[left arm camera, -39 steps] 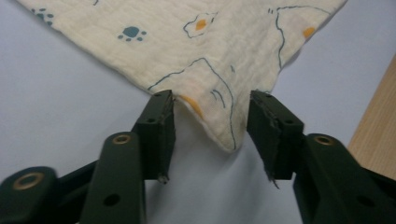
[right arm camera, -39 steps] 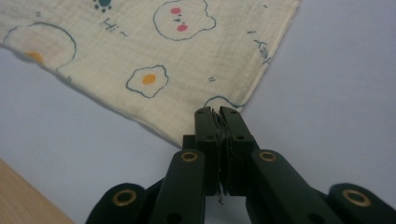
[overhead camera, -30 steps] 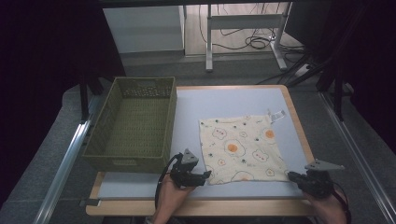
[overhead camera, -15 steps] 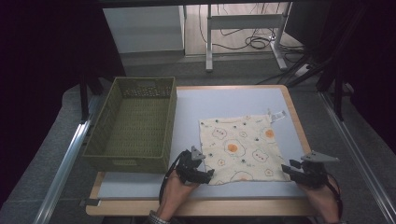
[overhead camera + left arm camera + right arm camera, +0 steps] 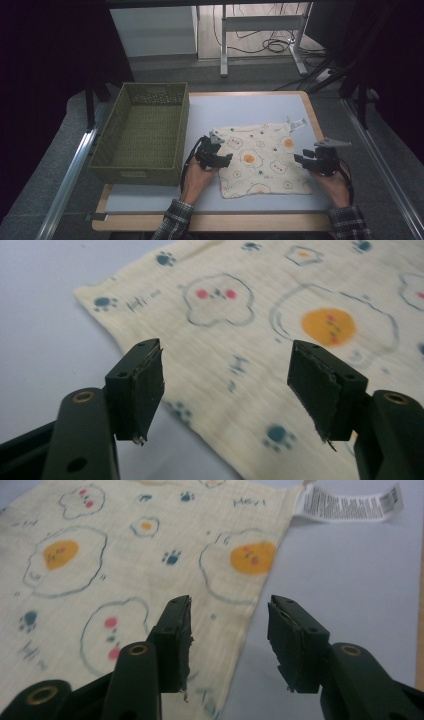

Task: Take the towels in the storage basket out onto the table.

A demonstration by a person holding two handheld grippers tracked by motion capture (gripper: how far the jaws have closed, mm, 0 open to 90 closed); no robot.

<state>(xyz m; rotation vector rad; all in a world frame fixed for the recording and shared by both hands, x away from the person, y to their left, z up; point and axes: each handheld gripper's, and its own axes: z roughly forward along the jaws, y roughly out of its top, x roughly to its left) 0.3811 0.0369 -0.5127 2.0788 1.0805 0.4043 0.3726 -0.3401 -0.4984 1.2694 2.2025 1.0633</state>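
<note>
Cloth reads "Hey!", its white tag too small to read; left tongs and right tongs flank it, both released, jaws just shifting, nothing between

A square cream cotton cloth printed with fried eggs, pink-cheeked cloud faces and small blue paw prints lies spread flat and unfolded on the pale blue tabletop, just to the right of the olive-green woven basket. It sits slightly skewed to the tabletop's edges. A white care label sticks out from its far right corner, the corner farthest from the basket.
</note>
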